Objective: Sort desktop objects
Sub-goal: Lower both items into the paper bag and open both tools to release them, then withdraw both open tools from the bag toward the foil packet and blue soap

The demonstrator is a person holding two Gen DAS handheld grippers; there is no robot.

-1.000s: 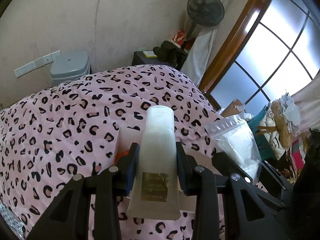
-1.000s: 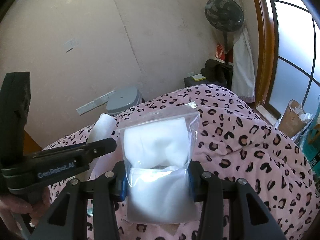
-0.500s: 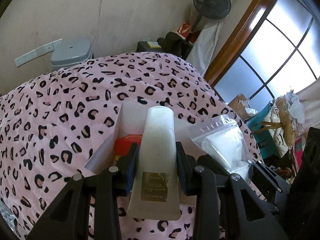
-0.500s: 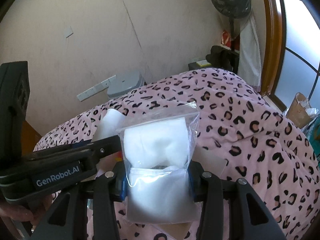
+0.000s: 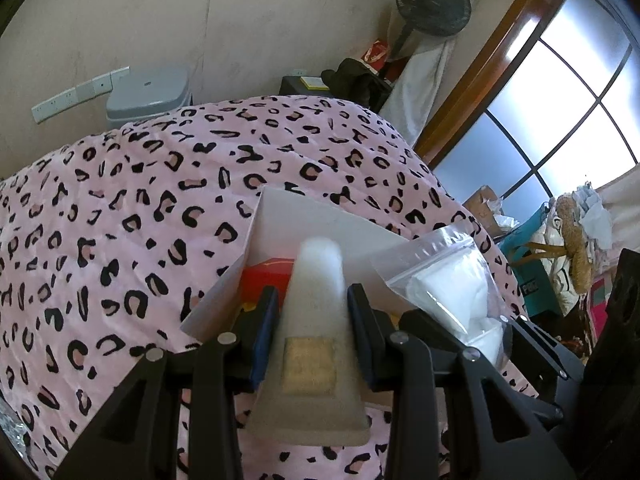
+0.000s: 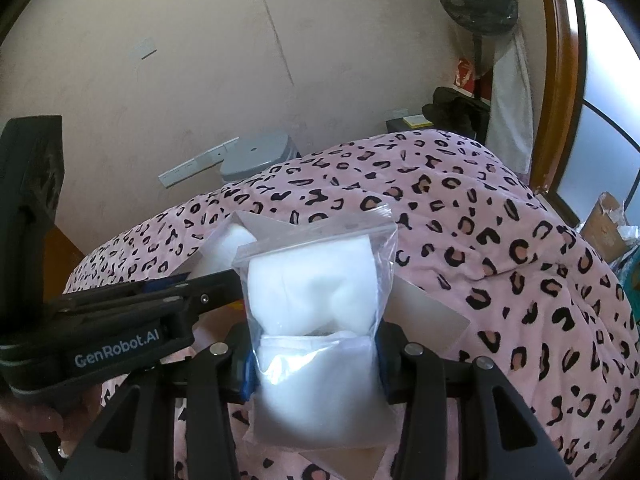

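Observation:
My left gripper (image 5: 312, 312) is shut on a white squeeze tube (image 5: 316, 344) with a gold label, its capped end pointing forward and down over an open white box (image 5: 320, 216) on the pink leopard-print cover. A red item (image 5: 266, 276) lies inside that box. My right gripper (image 6: 316, 344) is shut on a clear zip bag of white pads (image 6: 316, 300), held upright just right of the left gripper (image 6: 132, 320). The same bag (image 5: 452, 288) shows at the right of the left wrist view, above the box's right side.
The pink leopard-print cover (image 5: 140, 200) spreads wide to the left and far side. A grey bin (image 5: 148, 92), a dark nightstand (image 5: 304, 84) and a standing fan (image 5: 432, 4) line the wall. A window and clutter (image 5: 568, 240) are at the right. A hand (image 6: 48, 420) holds the left gripper.
Both grippers have tipped downward and come nearer the white box; more of its inside and the red item shows. The tube now points lower. Both grips are unchanged.

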